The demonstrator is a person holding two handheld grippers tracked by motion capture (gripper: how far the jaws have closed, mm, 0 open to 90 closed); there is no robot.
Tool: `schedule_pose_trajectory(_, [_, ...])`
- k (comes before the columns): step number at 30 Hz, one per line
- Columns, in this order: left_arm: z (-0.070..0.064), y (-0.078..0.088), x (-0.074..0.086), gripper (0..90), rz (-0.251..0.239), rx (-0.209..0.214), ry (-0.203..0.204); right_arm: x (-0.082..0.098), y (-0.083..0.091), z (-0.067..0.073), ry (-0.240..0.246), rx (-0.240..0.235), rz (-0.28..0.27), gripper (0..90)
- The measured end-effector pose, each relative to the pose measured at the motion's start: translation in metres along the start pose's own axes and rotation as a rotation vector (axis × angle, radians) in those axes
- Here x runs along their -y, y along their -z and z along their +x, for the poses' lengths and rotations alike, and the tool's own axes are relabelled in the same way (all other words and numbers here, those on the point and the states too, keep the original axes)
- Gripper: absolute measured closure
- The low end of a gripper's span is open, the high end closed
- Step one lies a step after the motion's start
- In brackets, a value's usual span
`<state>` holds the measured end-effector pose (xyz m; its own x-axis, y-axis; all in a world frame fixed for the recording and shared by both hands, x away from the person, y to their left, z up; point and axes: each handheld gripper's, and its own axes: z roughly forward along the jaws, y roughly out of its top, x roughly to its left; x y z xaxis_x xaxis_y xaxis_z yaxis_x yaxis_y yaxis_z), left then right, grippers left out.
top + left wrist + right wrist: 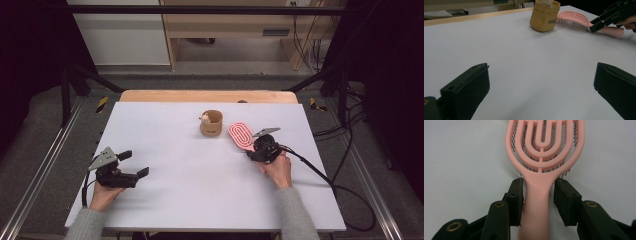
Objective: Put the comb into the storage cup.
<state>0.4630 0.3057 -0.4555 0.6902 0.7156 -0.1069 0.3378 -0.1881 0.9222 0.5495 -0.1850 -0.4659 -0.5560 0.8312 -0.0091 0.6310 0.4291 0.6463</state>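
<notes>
Pink vented hairbrush lying flat on the white desk, right of centre, just right of the tan pouch. Right gripper set around the handle neck: left pad touching, right pad apparently a sliver off, so not yet a firm clench. Better to centre the handle, close evenly until both pads bear, then lift level so the head cannot swing. Left gripper resting near left, jaws spread wide, holding nothing.
</notes>
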Motion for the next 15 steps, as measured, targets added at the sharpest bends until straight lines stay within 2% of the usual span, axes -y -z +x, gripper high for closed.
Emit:
schedule_pose_trajectory(9, [0.0002,-0.0001,0.0,0.0,0.0,0.001,0.001,-0.0004,-0.0006,-0.0001,-0.015,0.003,0.018,66.0])
schedule_pose_trajectory(15, [0.0,0.0001,-0.0001,0.1,-0.001,0.003,0.0,-0.0003,-0.0013,0.0004,-0.017,0.004,0.02,66.7])
